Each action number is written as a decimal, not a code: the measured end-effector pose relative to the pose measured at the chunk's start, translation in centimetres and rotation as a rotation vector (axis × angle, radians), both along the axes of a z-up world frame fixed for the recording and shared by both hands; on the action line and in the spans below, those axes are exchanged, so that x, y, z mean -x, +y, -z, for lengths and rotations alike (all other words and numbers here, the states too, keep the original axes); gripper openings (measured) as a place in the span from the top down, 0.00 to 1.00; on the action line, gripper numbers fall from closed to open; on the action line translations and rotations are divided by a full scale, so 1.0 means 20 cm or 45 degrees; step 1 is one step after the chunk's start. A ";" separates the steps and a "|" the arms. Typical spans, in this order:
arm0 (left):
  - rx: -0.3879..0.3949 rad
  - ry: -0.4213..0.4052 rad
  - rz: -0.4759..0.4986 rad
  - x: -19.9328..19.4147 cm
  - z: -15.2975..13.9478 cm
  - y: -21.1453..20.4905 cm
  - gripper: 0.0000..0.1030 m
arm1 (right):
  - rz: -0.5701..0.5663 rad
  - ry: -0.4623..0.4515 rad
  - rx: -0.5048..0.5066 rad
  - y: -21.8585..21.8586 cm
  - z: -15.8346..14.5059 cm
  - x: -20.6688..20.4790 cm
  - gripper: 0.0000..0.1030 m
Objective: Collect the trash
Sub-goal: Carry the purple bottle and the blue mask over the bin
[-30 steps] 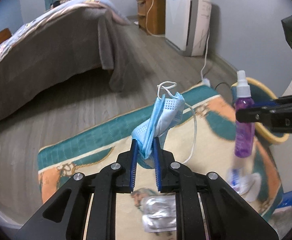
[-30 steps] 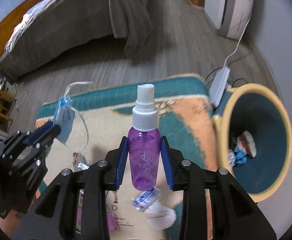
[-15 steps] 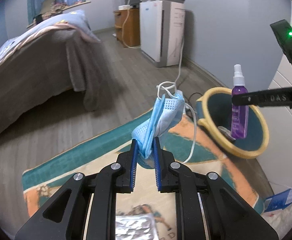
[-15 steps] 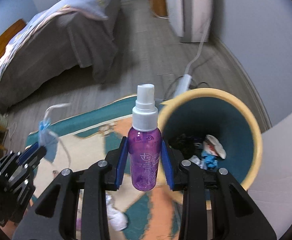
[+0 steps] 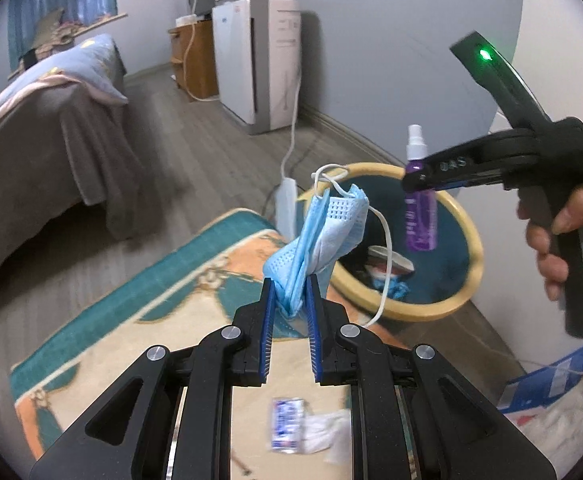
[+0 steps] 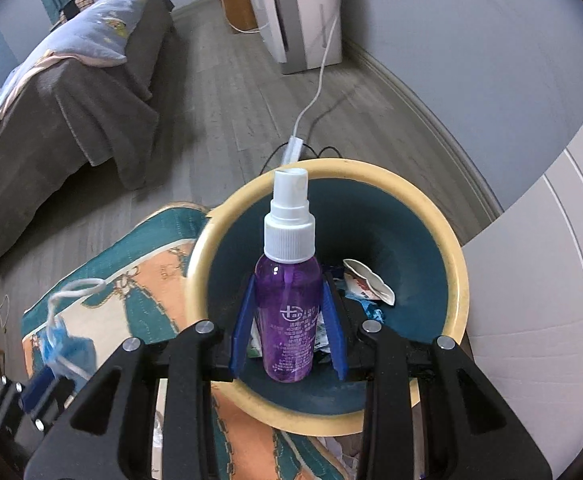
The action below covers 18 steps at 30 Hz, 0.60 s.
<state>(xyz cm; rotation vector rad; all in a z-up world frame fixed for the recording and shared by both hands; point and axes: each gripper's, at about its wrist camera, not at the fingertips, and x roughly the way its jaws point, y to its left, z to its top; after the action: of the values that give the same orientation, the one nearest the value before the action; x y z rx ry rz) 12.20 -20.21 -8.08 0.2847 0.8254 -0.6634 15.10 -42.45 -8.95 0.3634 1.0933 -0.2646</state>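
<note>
Two tools, both loaded. Left tool (image 5: 289,304): jaws clamped on a crumpled blue face mask (image 5: 321,236), ear loop dangling, held over the near-left rim of the waste bin (image 5: 471,240). Right tool (image 6: 289,320): jaws clamped on a purple spray bottle (image 6: 289,300), white cap up, held directly above the bin's open mouth. Bin: yellow rim, teal inside, scraps at bottom. Patterned rug (image 5: 151,312) below carries a small wrapper (image 5: 287,424).

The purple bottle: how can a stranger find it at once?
Look for the round bin with the yellow rim beside the rug. Above its opening, the right tongs hold the purple bottle upright. It alone is clear purple with a white spray cap.
</note>
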 end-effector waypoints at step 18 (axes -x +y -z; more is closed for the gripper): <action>-0.066 0.079 0.027 -0.07 0.10 -0.38 0.84 | 0.103 0.052 0.001 -0.17 0.06 0.04 0.69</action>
<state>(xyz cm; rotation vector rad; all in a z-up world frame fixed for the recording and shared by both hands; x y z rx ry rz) 13.55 -27.85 -10.16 0.3215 0.9008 -0.6740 14.29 -45.85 -10.22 0.4031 1.1202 -0.3455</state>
